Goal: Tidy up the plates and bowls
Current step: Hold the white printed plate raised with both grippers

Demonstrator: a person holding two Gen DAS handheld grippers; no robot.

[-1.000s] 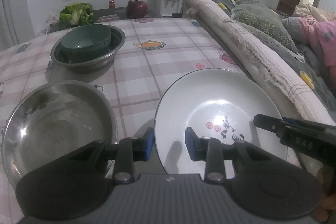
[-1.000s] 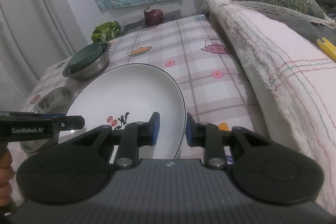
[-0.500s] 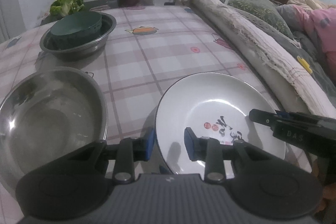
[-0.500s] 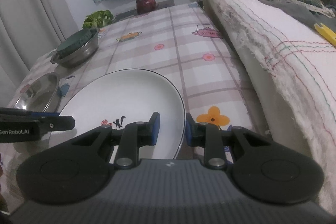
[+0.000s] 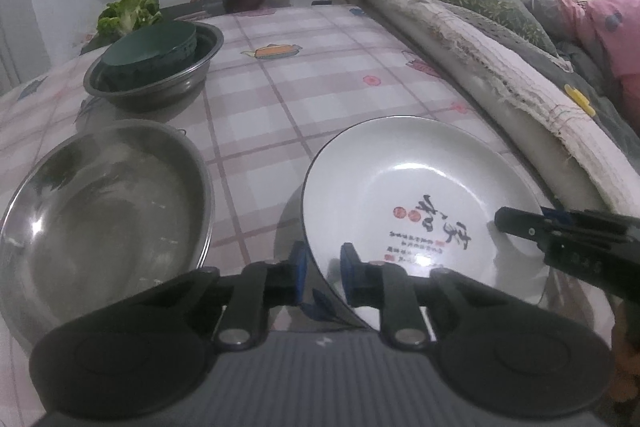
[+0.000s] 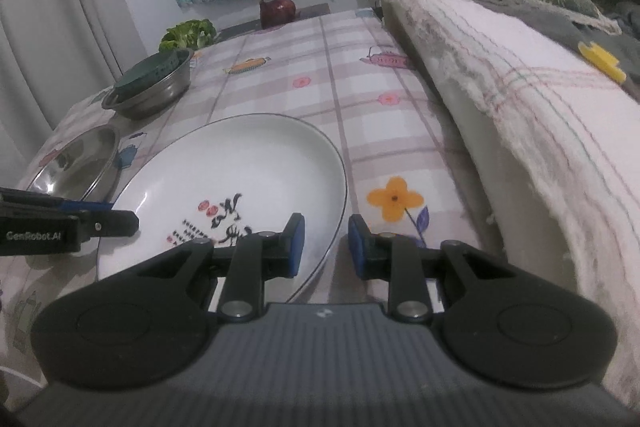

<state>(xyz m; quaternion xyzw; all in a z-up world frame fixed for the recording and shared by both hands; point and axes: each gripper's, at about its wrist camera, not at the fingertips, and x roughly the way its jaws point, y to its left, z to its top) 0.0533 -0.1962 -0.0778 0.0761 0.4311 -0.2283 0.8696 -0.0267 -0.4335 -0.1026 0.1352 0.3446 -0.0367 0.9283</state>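
Plate (image 5: 404,187) lies near-right on the table (image 5: 280,107), its rim straddled by both grippers: left gripper (image 5: 323,277) has just been closing onto it, right gripper (image 6: 326,247) clamped there too; next, judged, a level joint lift toward the steel bowl (image 5: 100,211).

On the table (image 5: 280,99) a plate (image 5: 404,183) lies nearest the rolled bedding (image 5: 460,67) along its right edge. Left of the plate sits an empty steel bowl (image 5: 100,211); behind that, another steel bowl (image 5: 160,83) holds a smaller bowl (image 5: 148,51). Greens (image 5: 128,13) lie behind them.
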